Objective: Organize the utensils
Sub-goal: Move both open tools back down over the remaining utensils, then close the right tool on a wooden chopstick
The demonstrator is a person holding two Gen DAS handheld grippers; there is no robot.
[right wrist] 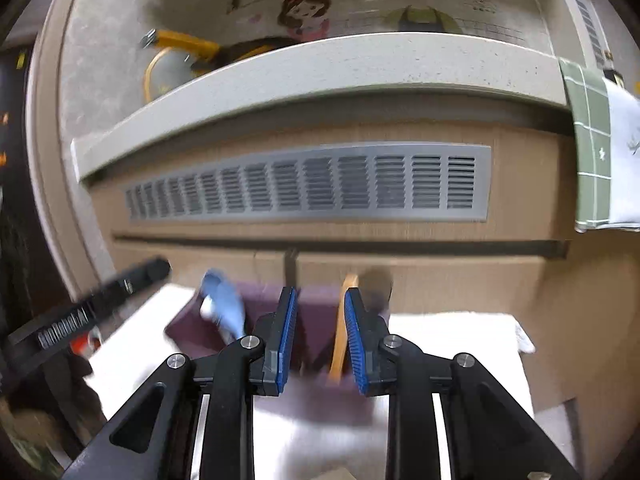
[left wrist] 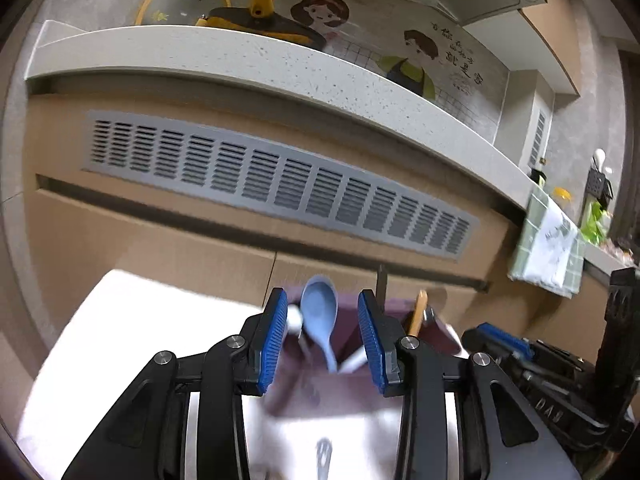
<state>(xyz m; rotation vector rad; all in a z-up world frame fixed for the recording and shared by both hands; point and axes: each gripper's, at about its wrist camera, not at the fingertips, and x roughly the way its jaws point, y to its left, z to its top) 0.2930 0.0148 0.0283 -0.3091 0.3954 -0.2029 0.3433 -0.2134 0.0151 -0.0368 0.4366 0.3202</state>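
My left gripper (left wrist: 322, 332) – jaws wide apart, nothing pinched; blue spoon (left wrist: 318, 312) stands between pads, untouched, in purple holder (left wrist: 348, 332) on white cloth (left wrist: 132, 320). My right gripper (right wrist: 320, 332) – jaws part open, empty; wooden utensil (right wrist: 343, 320) upright in holder, in the gap close to right pad. I judge both utensils placed: back straight out, no sideways drift, avoid tipping holder.
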